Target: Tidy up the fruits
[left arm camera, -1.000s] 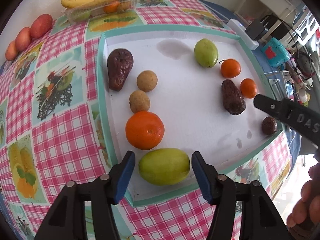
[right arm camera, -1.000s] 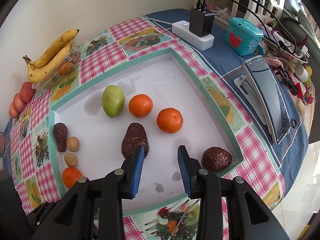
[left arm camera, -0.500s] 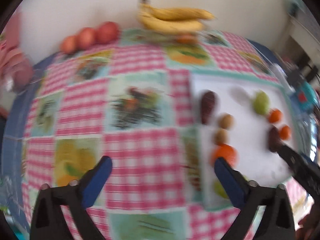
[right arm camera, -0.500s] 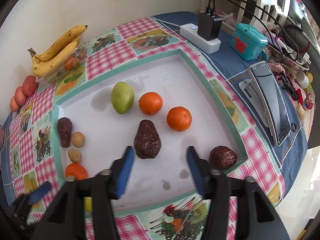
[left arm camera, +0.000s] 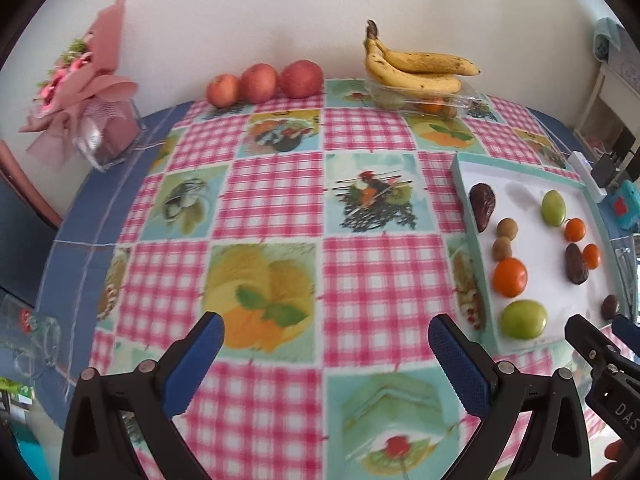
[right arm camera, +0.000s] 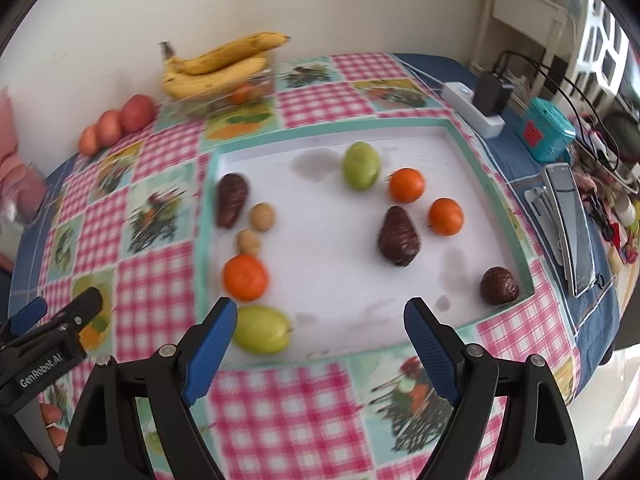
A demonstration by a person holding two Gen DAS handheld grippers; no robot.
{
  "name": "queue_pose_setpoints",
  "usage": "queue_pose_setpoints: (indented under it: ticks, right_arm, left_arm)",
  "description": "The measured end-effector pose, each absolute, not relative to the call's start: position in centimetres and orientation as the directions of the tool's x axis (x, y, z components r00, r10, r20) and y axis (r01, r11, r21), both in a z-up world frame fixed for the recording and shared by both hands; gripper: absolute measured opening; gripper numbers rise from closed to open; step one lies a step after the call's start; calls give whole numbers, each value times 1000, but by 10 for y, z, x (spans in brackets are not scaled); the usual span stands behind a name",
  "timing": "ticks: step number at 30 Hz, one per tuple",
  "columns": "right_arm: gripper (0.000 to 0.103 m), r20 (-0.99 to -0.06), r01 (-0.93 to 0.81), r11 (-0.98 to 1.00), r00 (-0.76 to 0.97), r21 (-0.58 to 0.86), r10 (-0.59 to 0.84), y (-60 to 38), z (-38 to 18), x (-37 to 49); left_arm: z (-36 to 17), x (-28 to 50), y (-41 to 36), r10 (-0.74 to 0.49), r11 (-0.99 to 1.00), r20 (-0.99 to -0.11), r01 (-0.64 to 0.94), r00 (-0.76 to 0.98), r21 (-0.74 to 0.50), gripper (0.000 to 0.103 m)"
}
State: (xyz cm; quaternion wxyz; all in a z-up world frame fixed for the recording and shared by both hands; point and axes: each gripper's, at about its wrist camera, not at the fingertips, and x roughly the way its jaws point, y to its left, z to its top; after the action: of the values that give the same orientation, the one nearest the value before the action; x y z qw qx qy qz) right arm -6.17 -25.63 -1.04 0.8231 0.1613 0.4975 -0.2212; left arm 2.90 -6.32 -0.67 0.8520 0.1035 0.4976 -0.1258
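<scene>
In the left wrist view, the left gripper (left arm camera: 326,352) hangs over the pink checked tablecloth (left arm camera: 280,184) with its blue-padded jaws spread wide and nothing between them. The white shallow tray with teal rim (left arm camera: 476,240) lies to its right, holding the fruit; a yellow banana bunch (left arm camera: 416,70) and three red apples (left arm camera: 264,82) sit by the wall.

In the right wrist view, the right gripper (right arm camera: 316,336) is also spread wide and holds nothing, above the tray's (right arm camera: 328,126) near edge. A green oval fruit (right arm camera: 262,329) lies just beside its left finger, a large orange (right arm camera: 245,277) behind it, and a dark wrinkled avocado (right arm camera: 399,236) mid-tray.
</scene>
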Motion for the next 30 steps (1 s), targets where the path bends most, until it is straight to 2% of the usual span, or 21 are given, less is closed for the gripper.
queue_pose_setpoints:
  ticks: [3, 7, 11, 30]
  right_arm:
    - [86, -889, 506, 862, 411, 39, -201, -241, -9, -68]
    - [86, -888, 480, 877, 415, 27, -200, -225, -8, -74]
    - [86, -886, 459, 888, 421, 25, -193, -214, -10, -76]
    - [86, -871, 467, 883, 448, 36, -202, -216, -10, -78]
  left_arm:
    - [-2, 19, -52, -49, 956, -863, 273, 504, 104, 103]
    - [4, 12, -42, -50, 964, -854, 249, 517, 95, 103]
    - [10, 7, -37, 32, 968, -828, 188, 559, 164, 103]
    - [-2, 13, -35, 42, 972, -871, 183, 490, 150, 103]
